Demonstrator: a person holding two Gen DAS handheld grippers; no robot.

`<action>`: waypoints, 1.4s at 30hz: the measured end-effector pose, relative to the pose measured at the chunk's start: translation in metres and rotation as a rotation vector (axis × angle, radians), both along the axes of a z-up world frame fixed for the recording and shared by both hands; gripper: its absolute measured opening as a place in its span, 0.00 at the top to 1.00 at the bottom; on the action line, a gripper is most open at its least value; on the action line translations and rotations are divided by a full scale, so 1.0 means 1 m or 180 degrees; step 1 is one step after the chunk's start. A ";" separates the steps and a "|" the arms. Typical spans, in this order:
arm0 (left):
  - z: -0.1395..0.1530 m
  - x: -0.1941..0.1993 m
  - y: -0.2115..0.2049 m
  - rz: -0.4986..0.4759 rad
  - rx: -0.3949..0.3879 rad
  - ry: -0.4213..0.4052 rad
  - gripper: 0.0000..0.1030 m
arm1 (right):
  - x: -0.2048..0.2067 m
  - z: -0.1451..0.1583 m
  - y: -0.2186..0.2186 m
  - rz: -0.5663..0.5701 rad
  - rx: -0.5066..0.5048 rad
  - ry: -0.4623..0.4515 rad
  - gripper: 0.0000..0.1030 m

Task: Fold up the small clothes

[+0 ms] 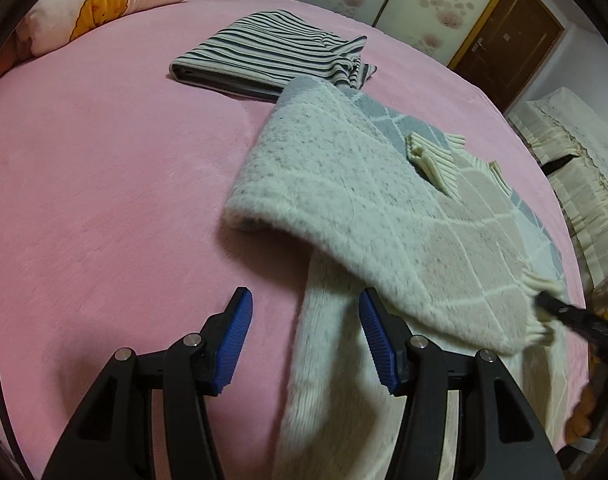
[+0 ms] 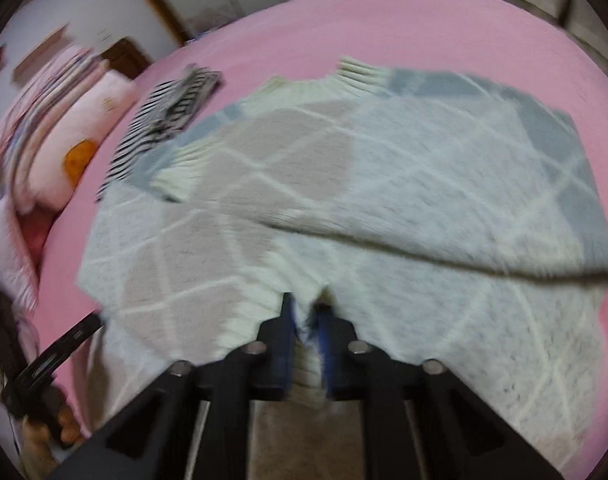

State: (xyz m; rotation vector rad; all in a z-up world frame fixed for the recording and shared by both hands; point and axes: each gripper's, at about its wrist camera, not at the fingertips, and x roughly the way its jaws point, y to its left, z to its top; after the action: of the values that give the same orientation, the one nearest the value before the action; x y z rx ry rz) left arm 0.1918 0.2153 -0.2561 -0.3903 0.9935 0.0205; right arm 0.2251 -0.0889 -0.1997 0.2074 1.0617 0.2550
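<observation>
A fuzzy cream sweater [image 1: 364,200] with a pink and grey diamond pattern lies on the pink bed [image 1: 103,160]. It also fills the right wrist view [image 2: 344,184]. My left gripper [image 1: 306,336] is open and empty, low over the bed, with a cream sleeve [image 1: 324,360] lying between its blue pads. My right gripper [image 2: 306,312] is shut on the sweater's ribbed cuff [image 2: 263,292] and holds it raised over the body. It shows in the left wrist view [image 1: 544,304] at the right edge, pinching the ribbing. The right wrist view is blurred.
A folded striped garment [image 1: 271,54] lies further back on the bed, touching the sweater's far edge. A pink pillow [image 1: 103,4] with an orange print sits at the back left. The bed edge curves along the right, with a cream covered piece of furniture [image 1: 576,160] beyond.
</observation>
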 end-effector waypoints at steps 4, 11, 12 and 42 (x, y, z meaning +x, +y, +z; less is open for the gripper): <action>-0.004 0.018 -0.004 0.0099 0.0061 0.0020 0.47 | 0.005 0.063 0.013 0.0211 -0.0080 -0.0523 0.92; -0.010 0.042 -0.007 0.0331 0.0152 0.0085 0.46 | 0.033 0.156 0.037 0.0514 -0.0149 -0.1186 0.92; -0.009 0.045 -0.007 0.0367 0.0145 0.0090 0.46 | 0.035 0.164 0.040 0.0568 -0.0154 -0.1249 0.92; -0.024 0.055 -0.001 0.0597 -0.0012 0.0114 0.37 | 0.120 0.044 -0.059 -0.0372 -0.0875 -0.0386 0.91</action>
State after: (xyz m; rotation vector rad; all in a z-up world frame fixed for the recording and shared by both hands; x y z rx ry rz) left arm 0.2470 0.2146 -0.2804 -0.4869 0.9896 0.1956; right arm 0.3448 -0.1476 -0.1553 0.0062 0.9490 0.0147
